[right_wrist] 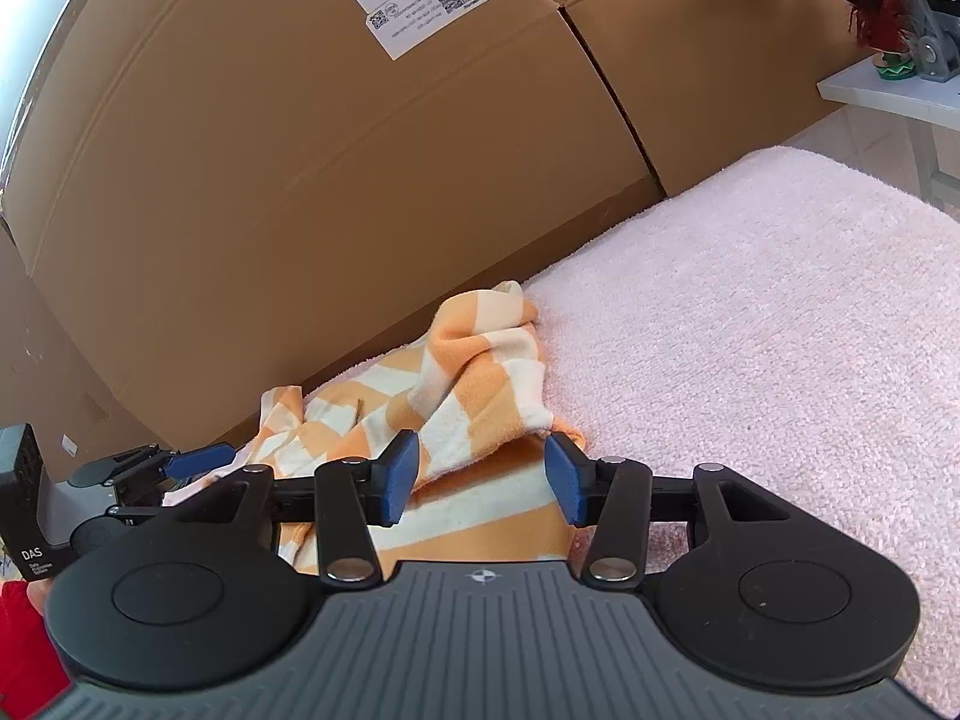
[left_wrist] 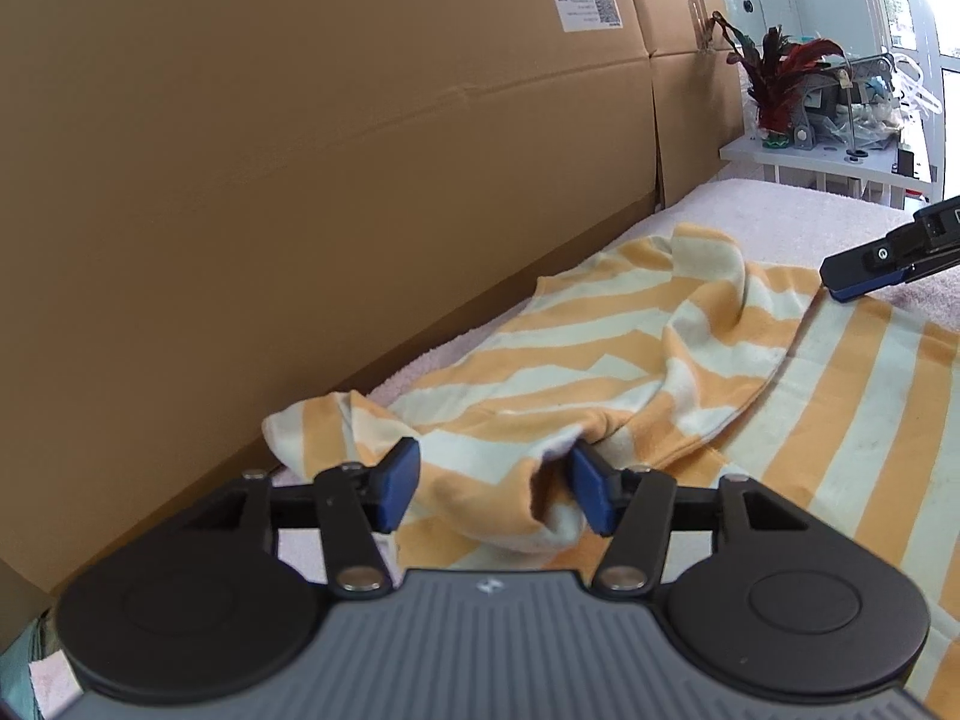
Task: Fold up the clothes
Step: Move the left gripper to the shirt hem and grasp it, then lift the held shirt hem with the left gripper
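An orange-and-white striped garment (left_wrist: 630, 360) lies rumpled on a pink fleece surface (right_wrist: 750, 312). My left gripper (left_wrist: 495, 489) is open, its blue pads on either side of a bunched fold at the garment's near edge. My right gripper (right_wrist: 480, 480) is open just above another part of the garment (right_wrist: 480, 372), with a raised fold ahead of its pads. The right gripper also shows in the left wrist view (left_wrist: 882, 264) at the far right, over the garment's edge. The left gripper shows in the right wrist view (right_wrist: 150, 468) at the left.
Large cardboard boxes (left_wrist: 300, 180) stand like a wall along the far side of the surface. A white shelf (left_wrist: 828, 156) with a red-leaved plant (left_wrist: 780, 78) and clutter sits beyond the end. A red sleeve (right_wrist: 24, 642) is at lower left.
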